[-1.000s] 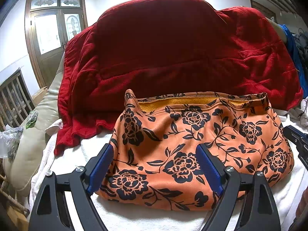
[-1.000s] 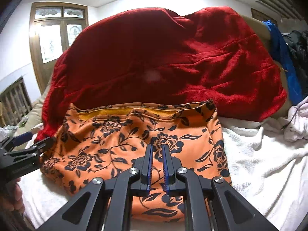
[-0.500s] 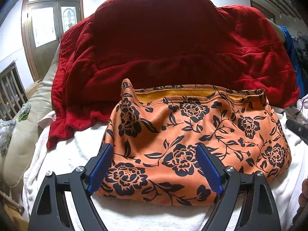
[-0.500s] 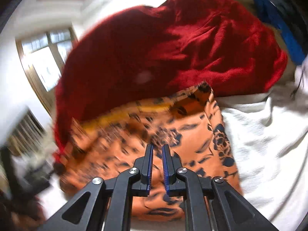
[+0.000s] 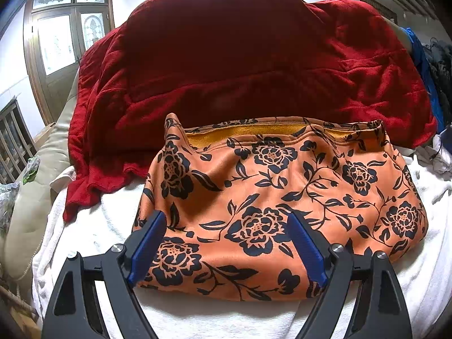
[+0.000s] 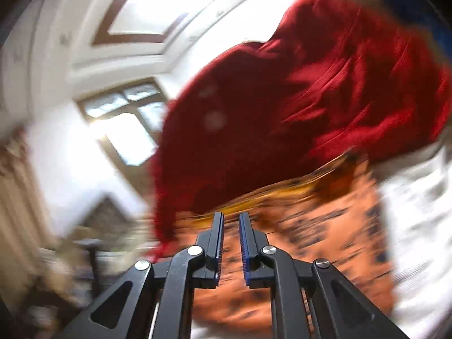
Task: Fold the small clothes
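A folded orange garment (image 5: 282, 197) with black flowers and a yellow lining lies on a white towel (image 5: 93, 226). My left gripper (image 5: 226, 223) is open and hovers over the garment's near left part, holding nothing. In the right wrist view, which is blurred and tilted, the garment (image 6: 325, 240) shows below and right of my right gripper (image 6: 231, 220). Its jaws stand nearly closed with a narrow gap and nothing between them.
A big red blanket (image 5: 240, 65) is heaped right behind the garment, also in the right wrist view (image 6: 325, 90). A beige cushion (image 5: 31, 203) lies at the left. Blue and dark clothes (image 5: 423, 65) hang at the right. A wooden door (image 5: 62, 42) is at the back left.
My right gripper has swung up and tilted away from the garment, blurring its view, and has left the left wrist view. My left gripper has stayed open and shifted slightly left.
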The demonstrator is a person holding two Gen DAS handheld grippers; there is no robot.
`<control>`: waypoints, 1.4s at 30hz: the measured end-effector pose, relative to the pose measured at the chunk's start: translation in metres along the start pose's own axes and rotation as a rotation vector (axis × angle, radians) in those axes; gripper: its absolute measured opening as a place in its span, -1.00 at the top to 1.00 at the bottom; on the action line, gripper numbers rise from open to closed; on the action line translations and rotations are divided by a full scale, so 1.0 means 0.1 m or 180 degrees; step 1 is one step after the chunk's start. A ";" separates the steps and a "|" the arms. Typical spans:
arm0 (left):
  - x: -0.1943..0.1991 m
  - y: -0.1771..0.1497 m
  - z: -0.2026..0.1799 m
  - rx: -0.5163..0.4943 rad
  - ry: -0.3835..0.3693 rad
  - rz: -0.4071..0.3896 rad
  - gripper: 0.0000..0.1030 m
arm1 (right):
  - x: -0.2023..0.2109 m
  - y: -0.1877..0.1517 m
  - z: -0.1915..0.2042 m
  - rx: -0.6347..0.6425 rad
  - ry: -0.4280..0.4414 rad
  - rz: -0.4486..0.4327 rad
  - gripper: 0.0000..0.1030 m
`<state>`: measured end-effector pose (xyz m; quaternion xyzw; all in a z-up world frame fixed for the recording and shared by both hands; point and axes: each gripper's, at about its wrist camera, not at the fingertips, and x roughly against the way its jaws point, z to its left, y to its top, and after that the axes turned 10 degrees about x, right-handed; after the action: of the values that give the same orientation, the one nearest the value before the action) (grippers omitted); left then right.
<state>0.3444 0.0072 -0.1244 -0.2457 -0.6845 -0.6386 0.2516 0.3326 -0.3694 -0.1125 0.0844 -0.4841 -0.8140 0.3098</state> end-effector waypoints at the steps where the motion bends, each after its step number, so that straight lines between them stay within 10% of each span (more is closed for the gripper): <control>1: 0.01 0.00 -0.01 -0.0012 -0.0007 -0.0004 -0.70 | 0.03 0.01 0.01 -0.0064 0.0276 -0.0057 0.76; 3: 0.02 0.00 -0.04 -0.0041 -0.0028 -0.0011 -0.70 | 0.09 0.04 0.03 -0.0207 0.0710 -0.0150 0.69; 6: 0.03 -0.01 -0.07 -0.0073 -0.0051 -0.0012 -0.70 | 0.13 0.05 0.08 -0.0379 0.1110 -0.0246 -0.98; 14: 0.01 -0.01 -0.08 -0.0103 -0.0077 0.0010 -0.70 | 0.08 0.08 0.28 -0.0275 0.1038 -0.0140 -1.00; 21: -0.12 0.07 0.31 0.0273 -0.0286 0.0315 -0.70 | -0.21 -0.02 -0.06 -0.0228 -0.0452 0.0744 -1.00; 25: -0.19 0.11 0.78 0.0698 -0.0155 0.0358 -0.70 | -0.19 -0.06 -0.17 -0.0374 -0.0774 0.0913 -1.00; 32: 0.02 0.16 1.32 0.1038 0.0080 0.0072 -0.70 | 0.62 0.32 0.76 0.1047 -0.1564 -0.0629 -1.00; 34: 0.07 0.13 1.42 0.1113 0.0107 0.0059 -0.70 | 0.63 0.20 0.63 0.0653 -0.1724 -0.0711 -1.00; 38: -0.02 0.02 1.59 0.1411 -0.0120 0.0316 -0.70 | 0.08 -0.13 -0.13 -0.0685 -0.1267 0.0542 -1.00; 42: -0.24 -0.18 1.65 0.1797 -0.0242 0.0782 -0.70 | 0.00 -0.17 -0.26 -0.0994 -0.0977 0.0652 -1.00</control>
<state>0.3455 0.1703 -0.1630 -0.2707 -0.8089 -0.3784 0.3594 0.3370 -0.3829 -0.1403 -0.1388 -0.3998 -0.8466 0.3228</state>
